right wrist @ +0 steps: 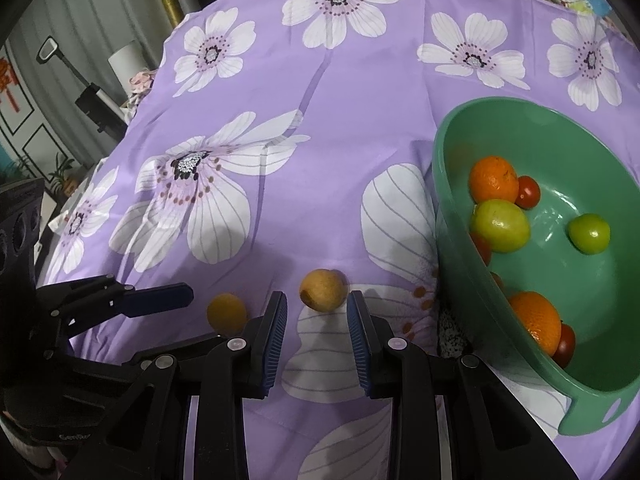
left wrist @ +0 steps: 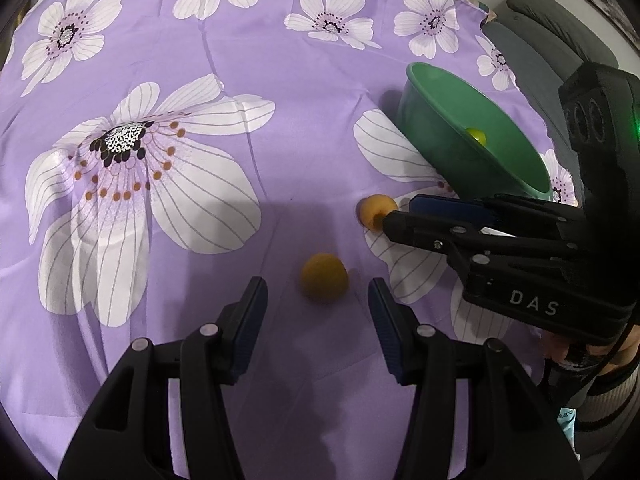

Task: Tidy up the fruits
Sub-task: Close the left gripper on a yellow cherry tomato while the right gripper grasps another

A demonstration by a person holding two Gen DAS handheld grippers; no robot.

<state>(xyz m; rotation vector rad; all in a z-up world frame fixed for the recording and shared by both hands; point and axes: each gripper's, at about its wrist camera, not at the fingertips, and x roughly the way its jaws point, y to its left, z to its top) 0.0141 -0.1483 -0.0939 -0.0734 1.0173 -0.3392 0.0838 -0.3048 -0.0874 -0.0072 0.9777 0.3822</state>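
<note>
The left tongs (left wrist: 318,300), matte black plastic with ribbed blue pads, are standing wide apart over the bench, and a round, dull-skinned yellow fruit (left wrist: 324,282) is lying on the cloth just ahead of the gap between them, touching neither pad. The right tongs (right wrist: 317,312) are likewise standing apart, their tips flanking a paler, peach-toned fruit (right wrist: 323,289) with a small dimple at its stem end; it is resting on the cloth, not clamped. Both fruits are lying close together on a smooth purple cloth (left wrist: 280,60) printed with large white flowers and creased by fold lines. Just beside the paler fruit, a glossy green plastic bowl (right wrist: 440,168) with a flared rim is sitting, holding two pebbly-skinned oranges (right wrist: 493,179), two shiny green fruits (right wrist: 500,225) and small smooth red tomatoes (right wrist: 527,191). A grey sofa (left wrist: 560,20) is showing beyond the bench edge.
</note>
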